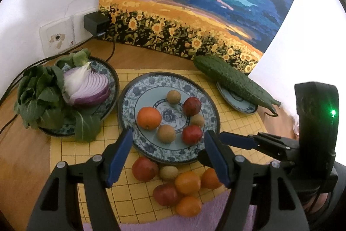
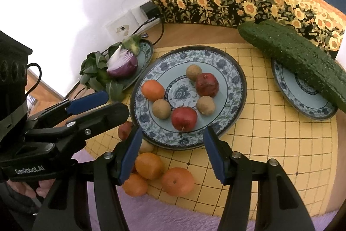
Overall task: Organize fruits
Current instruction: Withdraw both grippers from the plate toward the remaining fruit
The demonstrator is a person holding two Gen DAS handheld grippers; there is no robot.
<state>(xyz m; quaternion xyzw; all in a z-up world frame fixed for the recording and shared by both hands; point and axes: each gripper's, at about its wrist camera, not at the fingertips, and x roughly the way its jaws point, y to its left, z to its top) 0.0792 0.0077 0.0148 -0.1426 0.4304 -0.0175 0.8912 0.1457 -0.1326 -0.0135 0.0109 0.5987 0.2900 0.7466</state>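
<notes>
Both wrist views look down (closely) on one fruit plate (image 1: 129,101) (image 2: 235,73).

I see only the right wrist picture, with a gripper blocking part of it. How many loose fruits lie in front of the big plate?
Observer: Six show in the left wrist view: three oranges, two red fruits and one small brown fruit.
Operator: Does my own gripper show any light?
Observer: Yes, a green light glows on the housing of the right gripper.
</notes>
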